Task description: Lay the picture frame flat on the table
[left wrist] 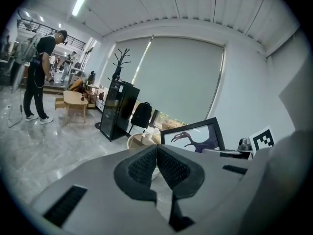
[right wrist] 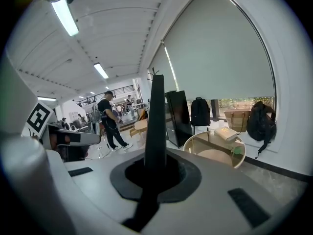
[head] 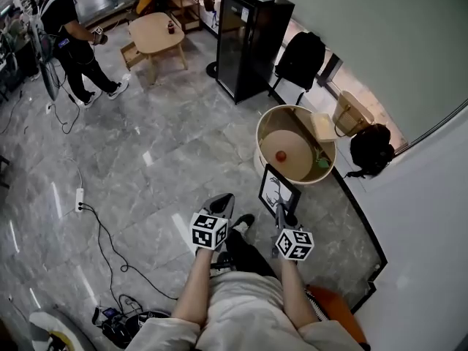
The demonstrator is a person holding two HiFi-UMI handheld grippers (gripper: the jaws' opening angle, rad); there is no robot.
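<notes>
- The picture frame [head: 278, 190] stands upright, gripped at its near lower edge by the right hand-held gripper [head: 282, 214]. In the head view it is above the floor [head: 146, 167], just on the near side of the round surface [head: 258, 139], and it does not lie on that surface.
- The left hand-held gripper [head: 223, 200] is beside the frame, on its left, and apart from it. In the left gripper view the frame shows ahead and to the right, with its picture side facing that camera.
- The frame is a thin, black, rectangular moulding around a white ground. The picture is a dark creature with a long beak. Seen edge-on in the right gripper view, the frame is a narrow dark strip rising straight up from the jaws.
- The round surface has a tan top sunk inside a raised pale rim. A small red thing [head: 281, 156], a green thing [head: 322, 163] and a pale book-like block [head: 322, 127] rest on it.
- The floor is glossy grey tile with a marble pattern.
- The right hand-held gripper's jaws are clamped on the frame's edge, with the dark pads on either side of it.
- The left hand-held gripper's jaws are together. Their ribbed dark pads meet at the tips with nothing between them.
- Both grippers have pale grey bodies, and each carries a white cube with black square markers.
</notes>
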